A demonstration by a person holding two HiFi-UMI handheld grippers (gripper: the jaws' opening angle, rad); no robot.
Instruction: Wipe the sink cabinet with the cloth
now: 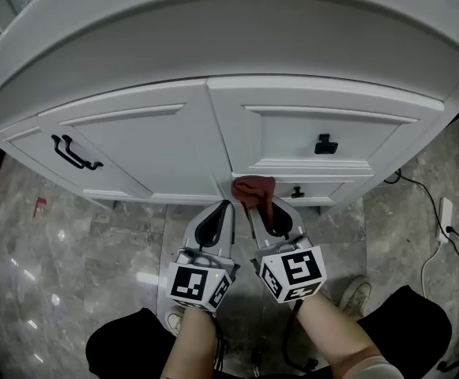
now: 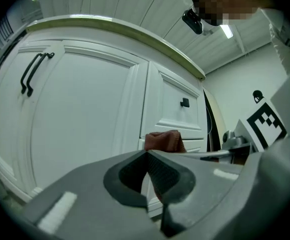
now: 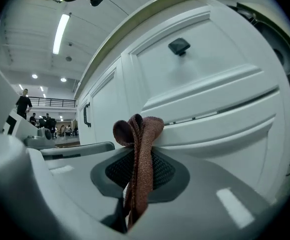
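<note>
The white sink cabinet (image 1: 182,133) fills the head view, with a door at left and drawers at right. My right gripper (image 1: 254,202) is shut on a reddish-brown cloth (image 1: 254,189), whose bunched end touches the cabinet front at the seam under the upper drawer. In the right gripper view the cloth (image 3: 137,154) stands pinched between the jaws of the right gripper (image 3: 137,171), pressed against the drawer ledge (image 3: 219,109). My left gripper (image 1: 223,205) is shut with nothing in it, just left of the cloth. Seen from the left gripper (image 2: 147,154), the cloth (image 2: 162,140) lies beyond.
A black bar handle (image 1: 75,153) is on the left door and a black knob (image 1: 325,144) on the upper drawer; a smaller knob (image 1: 297,192) sits on the lower drawer. A white cable and plug (image 1: 444,215) lie on the marble floor (image 1: 71,251) at right. My shoe (image 1: 357,295) is below.
</note>
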